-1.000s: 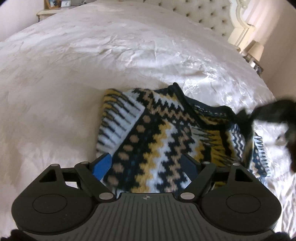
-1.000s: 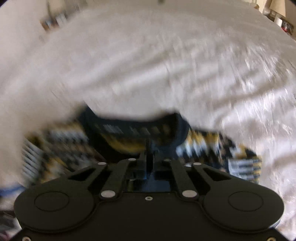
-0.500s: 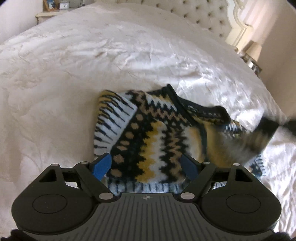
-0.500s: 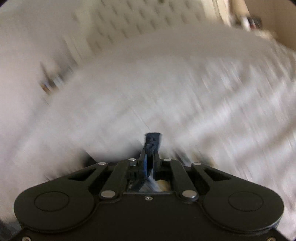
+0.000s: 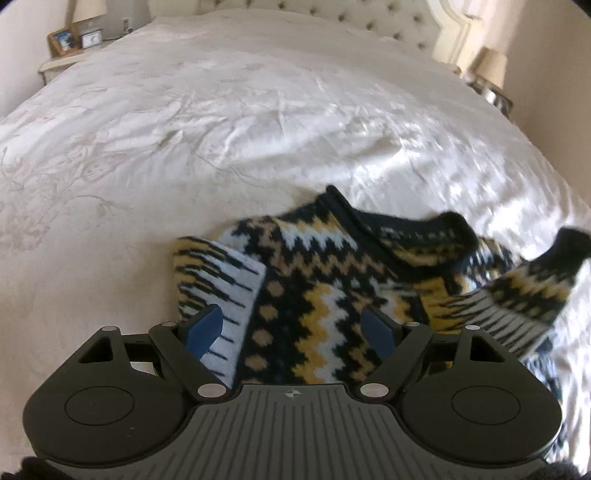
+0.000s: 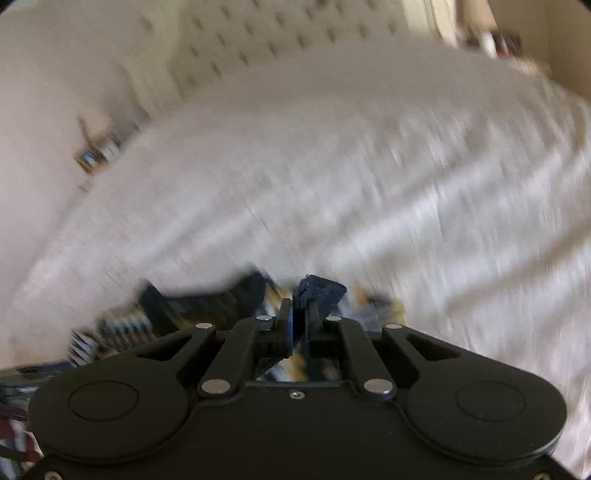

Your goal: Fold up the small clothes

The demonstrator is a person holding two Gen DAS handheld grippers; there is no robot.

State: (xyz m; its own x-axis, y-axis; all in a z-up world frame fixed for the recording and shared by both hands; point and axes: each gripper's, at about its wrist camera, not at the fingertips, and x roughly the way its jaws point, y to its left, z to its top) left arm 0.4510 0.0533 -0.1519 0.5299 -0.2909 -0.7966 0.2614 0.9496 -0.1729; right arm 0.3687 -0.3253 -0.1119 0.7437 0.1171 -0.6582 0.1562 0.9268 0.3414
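A small knitted sweater [image 5: 317,302] with black, yellow and white zigzags lies on the white bedspread [image 5: 221,122]. My left gripper [image 5: 290,325] hovers open over its lower body, one blue finger [image 5: 205,326] above the folded-in left sleeve. The right sleeve [image 5: 532,291] is lifted off the bed at the right, with its dark cuff [image 5: 572,245] topmost. In the blurred right wrist view my right gripper [image 6: 300,306] is shut on that dark cuff [image 6: 323,291], and the rest of the sweater [image 6: 122,328] trails low on the left.
A tufted headboard [image 5: 373,22] runs along the far side of the bed. A nightstand with a picture frame [image 5: 64,40] and a small clock stands at the far left, and a lamp [image 5: 487,62] at the far right. Wrinkled bedspread lies beyond the sweater.
My right gripper has swung with the cuff in it, and the right sleeve now stands lifted out to the right. The left gripper has drawn back a little and stays open.
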